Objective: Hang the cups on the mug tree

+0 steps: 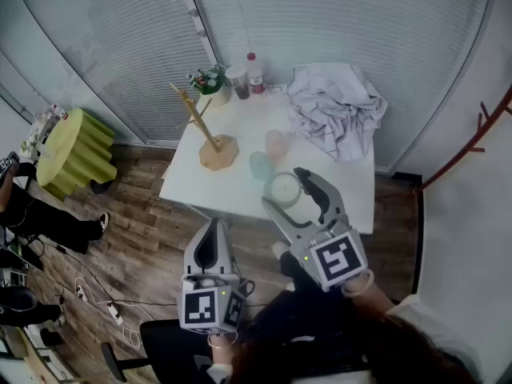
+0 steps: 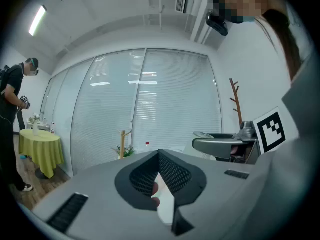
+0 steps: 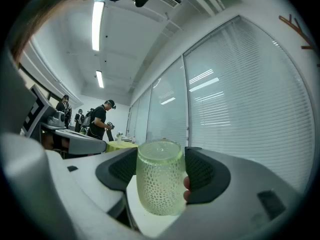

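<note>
**Green cup between the right fingers; left gripper closed, short of the table**

Only the right gripper view shows the cup closely. It is a pale green cup (image 3: 159, 184) with a dimpled wall, upright on the white tabletop (image 1: 190, 181), between the fingers (image 3: 117, 171) of the right gripper (image 3: 161, 166).

Only the head view gives the layout. The wooden mug tree (image 1: 210, 134) stands toward the far left of the tabletop. A pink cup (image 1: 276, 144) and a pale blue cup (image 1: 261, 165) sit just beside each other between the tree and the green cup. A crumpled cloth (image 1: 336, 106) lies at the far right.

The left gripper view shows the mug tree small and distant against the blinds (image 2: 170, 99), with the right gripper side-on.

The right fingers are spread wide, one pad on each side of the green cup and close to its wall. Whether they press on it cannot be made out. The fingers (image 2: 175, 174) of the left gripper (image 2: 159, 156) are together, with nothing between them.

Both grippers point level, away from the person. The right one reaches over the near edge of the tabletop. The left one sits short of that edge, above the wooden floor (image 1: 128, 238).
</note>
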